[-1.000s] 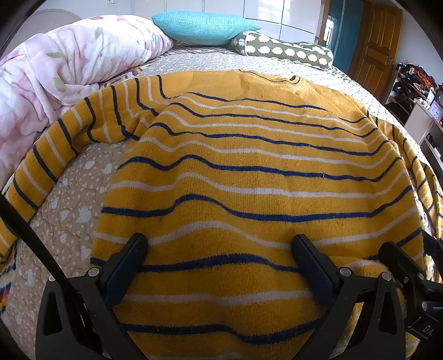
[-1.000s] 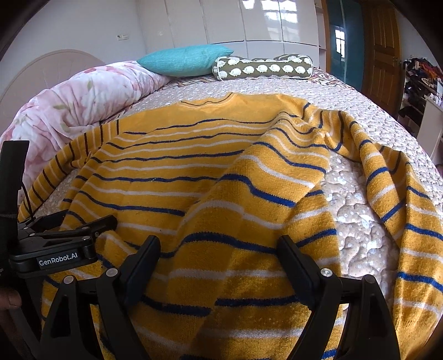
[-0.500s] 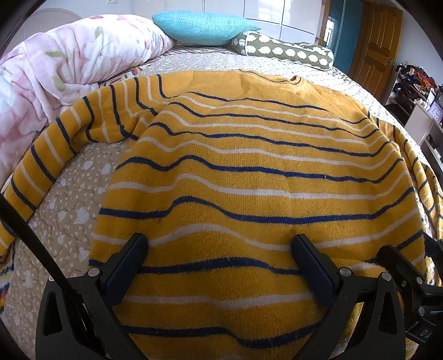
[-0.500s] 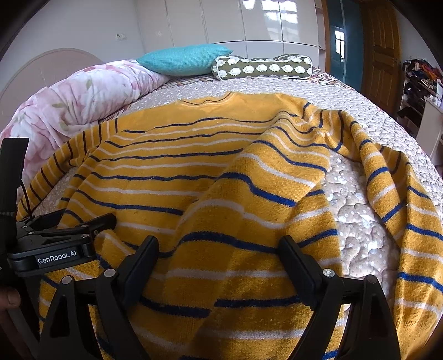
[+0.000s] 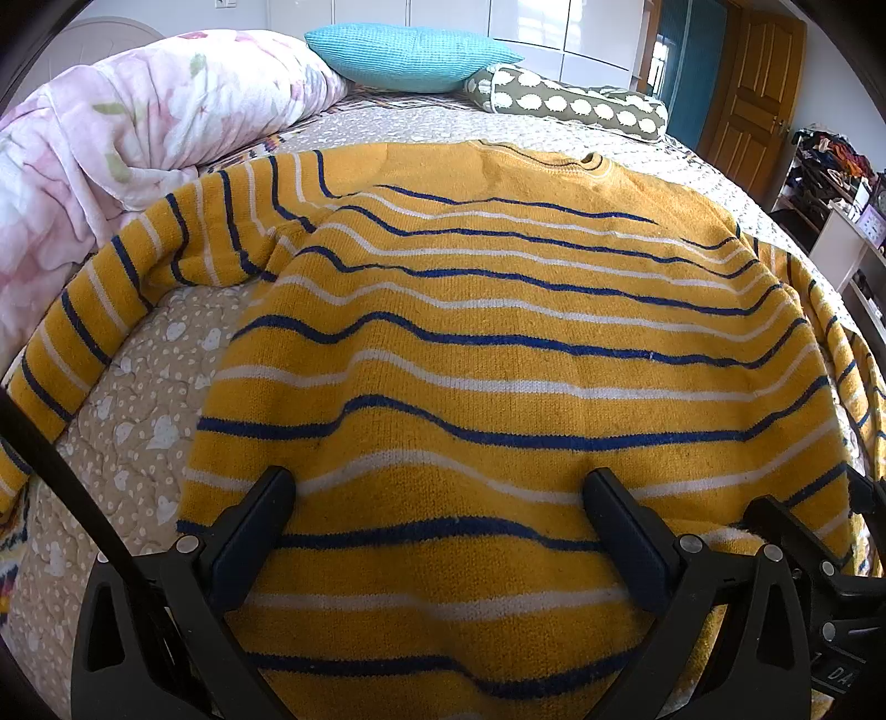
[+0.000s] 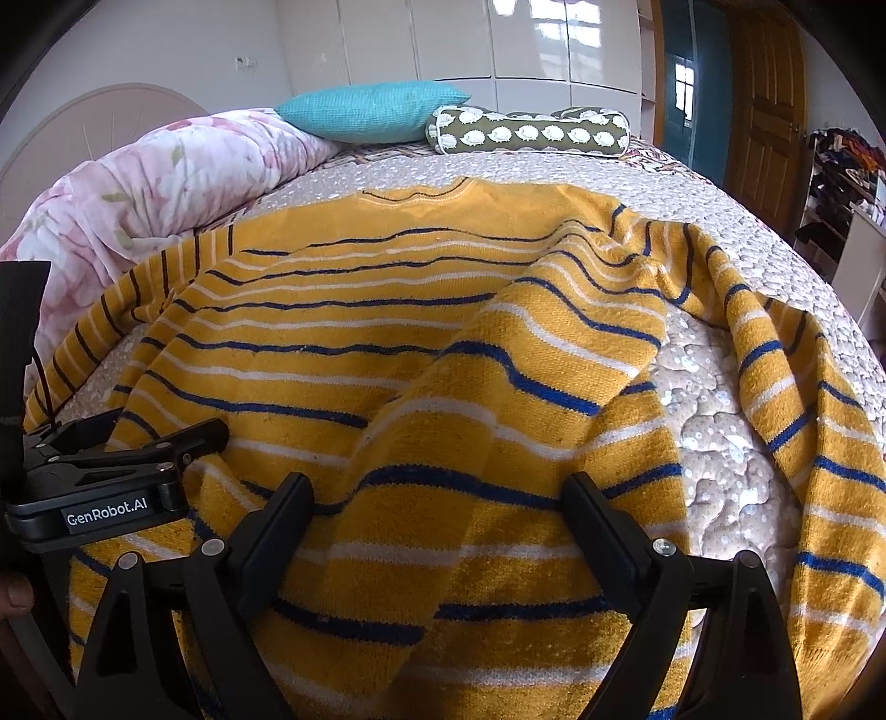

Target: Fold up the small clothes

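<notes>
The sweater (image 5: 498, 343) lies flat on the bed (image 5: 127, 421), its hem end cut off below both views and its right sleeve (image 6: 797, 399) running out of frame. The left gripper (image 5: 437, 526) and right gripper (image 6: 437, 526) both hang spread wide over the hem end, holding nothing. Little has changed since 1 second ago. Beyond the collar sit a blue pillow (image 5: 410, 52) and a floral quilt (image 5: 111, 133).
</notes>
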Motion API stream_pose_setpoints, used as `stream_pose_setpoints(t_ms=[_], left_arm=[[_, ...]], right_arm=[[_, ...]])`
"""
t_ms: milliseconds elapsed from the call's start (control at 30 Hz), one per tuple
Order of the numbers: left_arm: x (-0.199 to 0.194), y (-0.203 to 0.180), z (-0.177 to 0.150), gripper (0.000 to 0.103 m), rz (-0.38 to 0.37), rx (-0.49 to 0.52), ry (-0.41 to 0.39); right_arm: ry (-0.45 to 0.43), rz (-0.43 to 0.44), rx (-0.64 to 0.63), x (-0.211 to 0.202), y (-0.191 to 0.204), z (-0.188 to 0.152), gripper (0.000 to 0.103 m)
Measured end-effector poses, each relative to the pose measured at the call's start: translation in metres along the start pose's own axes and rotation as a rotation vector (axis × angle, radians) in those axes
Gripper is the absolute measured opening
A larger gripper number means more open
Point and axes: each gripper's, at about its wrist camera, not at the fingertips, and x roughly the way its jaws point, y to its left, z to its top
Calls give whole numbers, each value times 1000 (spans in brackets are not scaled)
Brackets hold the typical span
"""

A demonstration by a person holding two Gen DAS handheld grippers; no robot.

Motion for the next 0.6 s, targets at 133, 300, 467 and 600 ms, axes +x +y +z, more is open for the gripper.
stream_pose_setpoints(t_ms=[133, 300, 467, 600], left_arm=[[0, 0, 0, 103, 0, 0, 1], [2, 0, 2, 103, 9, 2, 11], [1, -2, 2, 103, 39, 8, 7], [-2, -1, 3, 103, 47, 8, 13]], right_arm=[[2, -3, -3, 1, 0, 0, 95], [5, -7, -7, 1, 0, 0, 95], [11, -10, -11, 2, 0, 0, 95], [15, -8, -14, 2, 1, 1, 96]])
